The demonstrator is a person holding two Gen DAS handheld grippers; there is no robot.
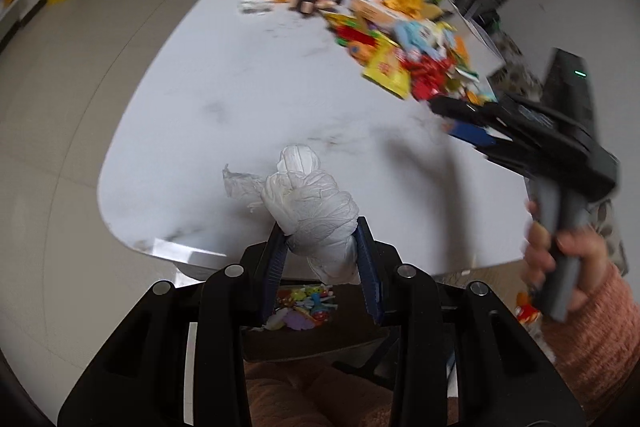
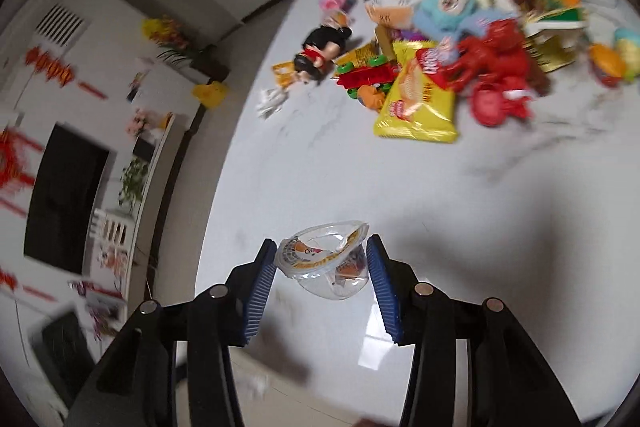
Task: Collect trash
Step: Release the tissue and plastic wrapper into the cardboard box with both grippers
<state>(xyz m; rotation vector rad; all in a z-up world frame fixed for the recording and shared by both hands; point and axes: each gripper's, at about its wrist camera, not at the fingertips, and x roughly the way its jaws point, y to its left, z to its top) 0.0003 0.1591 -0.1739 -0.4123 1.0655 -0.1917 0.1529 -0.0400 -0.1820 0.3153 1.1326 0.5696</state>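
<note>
Crumpled tissue (image 1: 316, 211) pinched in left claw (image 1: 322, 247); right claw (image 2: 322, 267) grips clear cup (image 2: 326, 261) above surface (image 2: 440, 195). Both loaded; disposal presumably follows.

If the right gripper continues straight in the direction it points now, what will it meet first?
Probably the bare white table just ahead. The right gripper, shut on a clear plastic cup, points steeply down at it. The yellow snack bag lies further along; depth is unclear.

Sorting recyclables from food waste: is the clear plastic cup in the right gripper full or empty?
Apparently empty: the clear plastic cup, pinched between the right gripper fingers, shows see-through walls and a peeled-back lid, with no contents visible.
</note>
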